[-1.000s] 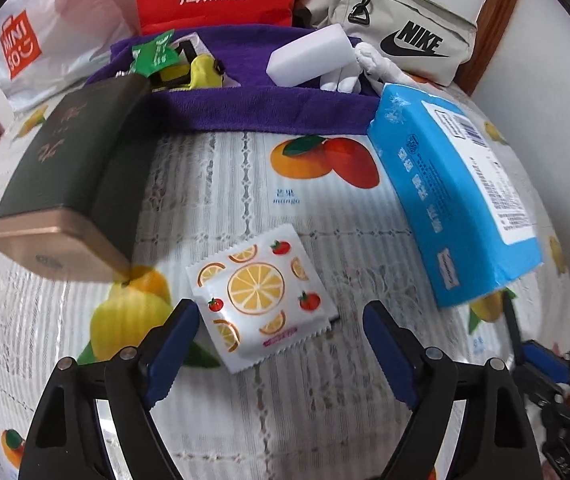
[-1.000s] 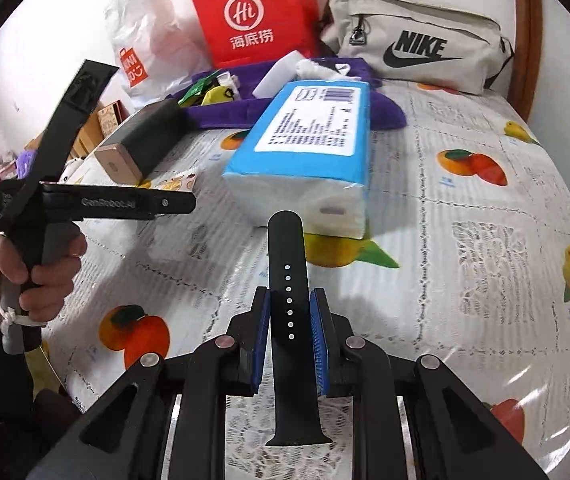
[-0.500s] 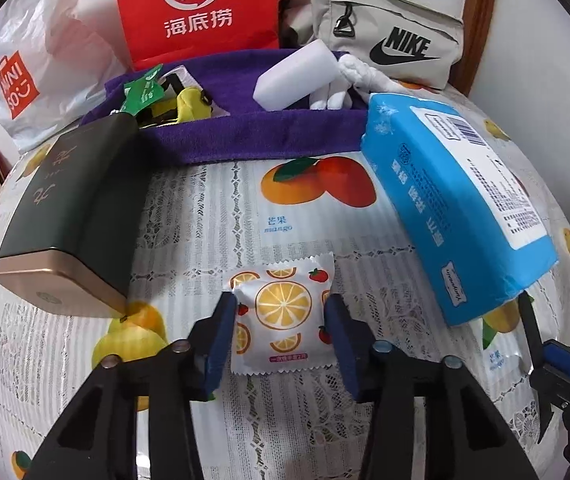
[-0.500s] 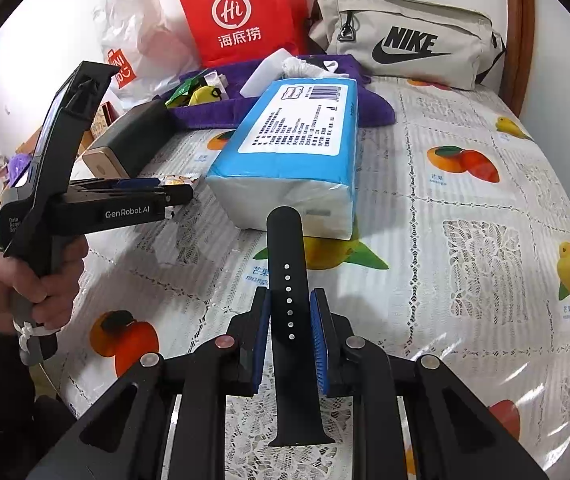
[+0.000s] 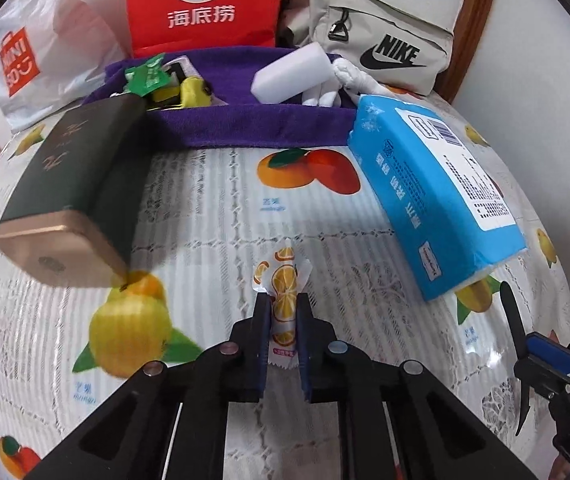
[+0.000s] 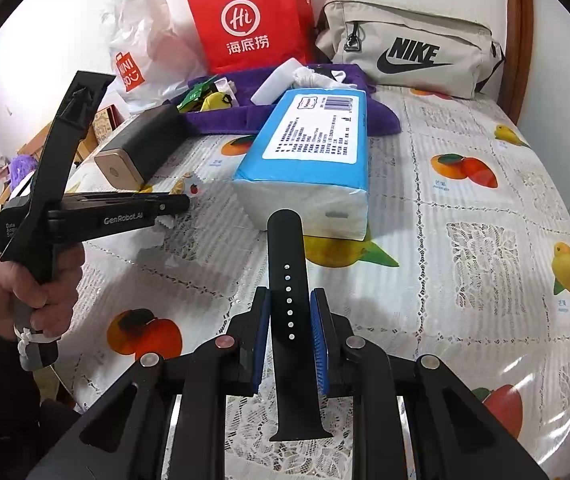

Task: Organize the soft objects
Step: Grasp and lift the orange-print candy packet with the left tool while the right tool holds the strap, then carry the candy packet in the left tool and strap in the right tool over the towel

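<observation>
Pinching an orange-print sachet (image 5: 283, 300), left gripper (image 5: 282, 312); right gripper (image 6: 289, 312) clamps a black strap (image 6: 287, 280).

My left gripper (image 5: 281, 312) pinches a glossy crinkled plastic sachet (image 5: 284, 284); my right gripper (image 6: 289, 320) holds a matt rubbery strap (image 6: 287, 280); the tissue pack (image 6: 317, 148) shows glossy film, the tablecloth (image 6: 485, 240) shiny embossed plastic

The left gripper (image 5: 281, 312) is clamped on a sachet (image 5: 283, 292), its blue pads (image 5: 262, 320) pressing both sides and crumpling it upright. From the right wrist view, the left hand (image 6: 31, 292) grips the handle in a fist, with the gripper reaching level to the right, above the bed. The right gripper (image 6: 289, 312) is closed on a strap (image 6: 287, 280), which stands up between the pads (image 6: 319, 344) and sticks out past both ends.
</observation>
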Demonstrator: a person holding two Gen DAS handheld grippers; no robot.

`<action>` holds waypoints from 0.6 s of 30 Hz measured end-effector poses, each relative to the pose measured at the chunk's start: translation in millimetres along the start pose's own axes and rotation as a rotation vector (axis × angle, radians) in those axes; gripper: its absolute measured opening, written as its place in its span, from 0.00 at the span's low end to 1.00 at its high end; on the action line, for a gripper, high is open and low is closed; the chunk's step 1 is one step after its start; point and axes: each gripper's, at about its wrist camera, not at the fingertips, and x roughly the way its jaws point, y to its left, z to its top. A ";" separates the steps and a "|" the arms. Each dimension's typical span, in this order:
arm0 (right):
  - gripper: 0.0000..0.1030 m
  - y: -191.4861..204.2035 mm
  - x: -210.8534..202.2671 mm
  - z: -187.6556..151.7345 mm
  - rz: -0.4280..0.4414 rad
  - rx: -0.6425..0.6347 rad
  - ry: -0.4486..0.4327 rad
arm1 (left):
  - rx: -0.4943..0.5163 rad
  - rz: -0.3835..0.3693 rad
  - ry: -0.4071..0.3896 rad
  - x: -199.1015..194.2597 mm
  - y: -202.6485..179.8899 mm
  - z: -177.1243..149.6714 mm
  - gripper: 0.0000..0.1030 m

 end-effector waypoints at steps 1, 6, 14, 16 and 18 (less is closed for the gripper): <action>0.20 0.7 -0.8 0.2 0.000 0.001 0.000 | -0.005 -0.003 0.001 -2.5 2.2 -1.5 0.12; 0.20 7.6 -7.0 3.9 0.001 -0.009 -0.017 | -0.021 0.007 -0.008 -20.3 11.7 -10.8 0.12; 0.20 14.0 -16.8 12.3 -0.004 -0.022 -0.035 | -0.130 0.061 -0.018 -43.1 55.3 -25.1 0.12; 0.20 14.2 -19.2 14.6 -0.006 -0.021 -0.040 | -0.155 0.075 -0.024 -49.4 66.1 -27.5 0.12; 0.20 14.2 -22.4 18.2 -0.008 -0.018 -0.049 | -0.172 0.079 -0.035 -56.0 73.3 -28.7 0.12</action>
